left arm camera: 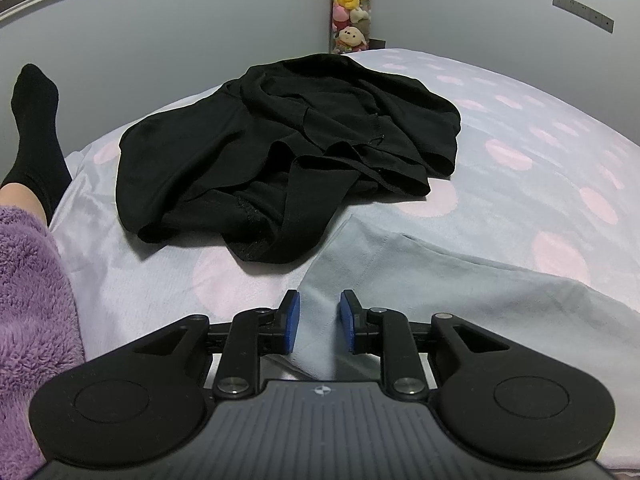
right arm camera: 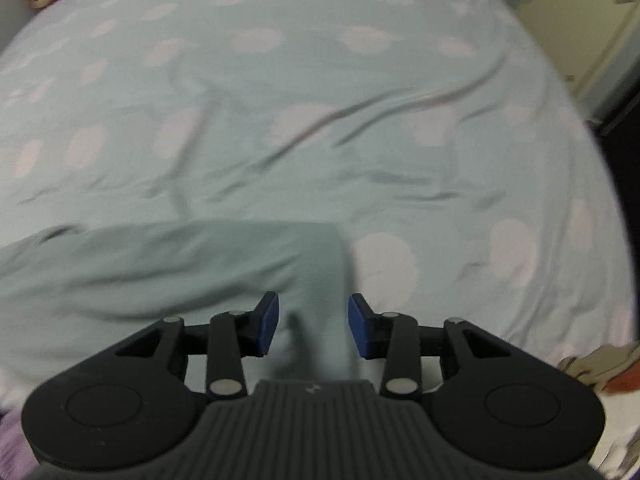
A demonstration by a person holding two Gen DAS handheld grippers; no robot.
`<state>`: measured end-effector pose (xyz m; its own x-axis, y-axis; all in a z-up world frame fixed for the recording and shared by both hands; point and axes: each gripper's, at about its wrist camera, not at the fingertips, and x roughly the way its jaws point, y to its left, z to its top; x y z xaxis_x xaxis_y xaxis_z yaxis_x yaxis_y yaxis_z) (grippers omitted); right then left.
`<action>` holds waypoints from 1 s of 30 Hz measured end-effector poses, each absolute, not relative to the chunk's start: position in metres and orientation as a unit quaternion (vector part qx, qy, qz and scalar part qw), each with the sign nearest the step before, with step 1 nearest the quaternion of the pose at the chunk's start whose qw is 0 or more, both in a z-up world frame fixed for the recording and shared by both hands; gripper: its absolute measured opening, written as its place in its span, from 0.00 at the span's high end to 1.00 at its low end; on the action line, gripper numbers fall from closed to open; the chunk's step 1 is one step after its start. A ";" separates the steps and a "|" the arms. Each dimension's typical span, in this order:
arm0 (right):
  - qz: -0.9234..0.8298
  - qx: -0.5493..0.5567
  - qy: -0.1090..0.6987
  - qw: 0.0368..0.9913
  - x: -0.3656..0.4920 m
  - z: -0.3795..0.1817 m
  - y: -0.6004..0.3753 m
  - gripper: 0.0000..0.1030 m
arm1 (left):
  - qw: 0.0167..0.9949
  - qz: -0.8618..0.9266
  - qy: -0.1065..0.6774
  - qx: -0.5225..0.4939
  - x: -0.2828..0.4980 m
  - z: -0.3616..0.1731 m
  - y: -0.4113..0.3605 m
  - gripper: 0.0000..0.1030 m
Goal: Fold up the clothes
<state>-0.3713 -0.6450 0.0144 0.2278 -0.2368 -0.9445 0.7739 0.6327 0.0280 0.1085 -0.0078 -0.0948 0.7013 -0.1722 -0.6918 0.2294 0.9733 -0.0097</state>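
Blue pads tip both of our tools. Left hand-held gripper (left arm camera: 319, 322): pads stand apart with a narrow gap, over the near edge of a pale grey-green garment (left arm camera: 420, 280); cloth shows in the gap, but we see no pinch on it. Right hand-held gripper (right arm camera: 313, 325): pads spread wider, above a corner of the same garment (right arm camera: 180, 264), with nothing pressed between them; this view is blurred.

Garment, pale grey-green: lies flat on the bed (left arm camera: 540, 152), nearest us, one straight edge and a square corner showing in the right view.

Sleeve (left arm camera: 28, 300), purple fleece: at the left edge of the left view, beside the bed.

Bedsheet: pale blue-green with pink spots, creased in long folds.

Black clothes (left arm camera: 280, 152): a crumpled heap on the bed beyond the pale garment, apart from it.

Leg in a black sock (left arm camera: 36, 120): left of the heap, at the bed's edge.

Plush toys (left arm camera: 352, 8): stacked in a column against the far wall, behind the bed.

Crumpled cloth (right arm camera: 600, 364), beige and red: at the right edge of the right view.
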 end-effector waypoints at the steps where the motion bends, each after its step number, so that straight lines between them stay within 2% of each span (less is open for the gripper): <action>1: -0.333 0.273 0.520 0.738 -0.372 0.012 -0.640 0.59 | 0.922 -0.109 0.371 0.038 0.109 -0.095 -0.008 0.80; 4: -0.309 0.305 0.525 0.732 -0.372 -0.001 -0.625 0.59 | 0.921 -0.109 0.371 0.037 0.108 -0.095 -0.007 0.80; 7: -0.291 0.294 0.531 0.740 -0.363 -0.018 -0.610 0.65 | 0.921 -0.110 0.372 0.033 0.109 -0.094 -0.006 0.80; 10: -0.277 0.280 0.557 0.732 -0.355 -0.041 -0.600 0.66 | 0.921 -0.110 0.374 0.026 0.108 -0.093 -0.004 0.79; 14: -0.272 0.269 0.596 0.706 -0.353 -0.067 -0.593 0.66 | 0.922 -0.106 0.371 0.008 0.106 -0.089 0.002 0.75; 18: -0.274 0.256 0.602 0.705 -0.349 -0.062 -0.588 0.66 | 0.926 -0.104 0.363 -0.014 0.106 -0.085 0.009 0.70; 20: -0.280 0.263 0.585 0.714 -0.349 -0.052 -0.585 0.66 | 0.927 -0.098 0.360 -0.030 0.106 -0.083 0.014 0.62; 22: -0.291 0.274 0.546 0.736 -0.350 -0.035 -0.582 0.66 | 0.930 -0.083 0.354 -0.050 0.107 -0.082 0.021 0.59; 30: -0.260 0.336 0.407 0.808 -0.308 0.008 -0.541 0.60 | 0.909 -0.059 0.395 -0.117 0.116 -0.091 0.039 0.54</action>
<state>-0.3083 -0.5409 0.0078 0.5330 -0.1462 -0.8334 0.6938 0.6393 0.3316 0.1157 0.0385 -0.0914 0.6805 -0.2007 -0.7047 0.0155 0.9655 -0.2600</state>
